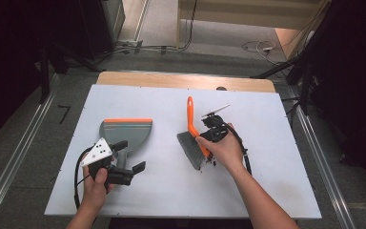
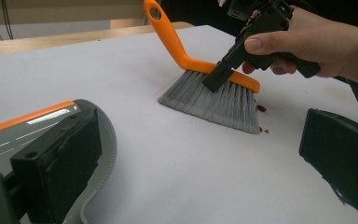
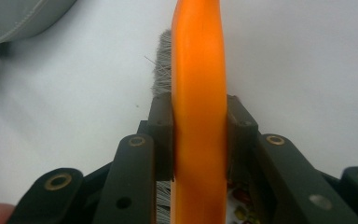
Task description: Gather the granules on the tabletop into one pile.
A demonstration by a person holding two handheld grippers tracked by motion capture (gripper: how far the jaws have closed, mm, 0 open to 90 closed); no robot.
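Orange plastic hand brush with grey bristles (image 1: 193, 138), so pretty sure it's a light thing: the handle and spine look stiff and a bit slick, while the bristle fan is soft and will splay if you lean on it. It sits about mid-worktop, a bit toward the right edge, bristles down on the white worktop (image 1: 171, 191) with the looped handle end pointing at the far edge. The right hand-held gripper (image 1: 208, 143) is clamped on the orange spine just above the bristles, one black jaw on each side as the right gripper view shows, which seems like the smart spot to me since grabbing near the bristles gives control over the sweep; out on the handle tip it would probably twist in the pads. That hand comes in from the near edge, forearm angled across, wrist tipped so the jaws point down and toward the left. A few small dark red crumbs (image 2: 261, 108) lie right by the bristle edge. The grey dustpan with an orange lip (image 1: 125, 133) lies toward the left edge, well apart from the brush. The left hand-held gripper (image 1: 129, 156) sits low at the dustpan's handle with jaws spread, gripping nothing as far as I can tell.
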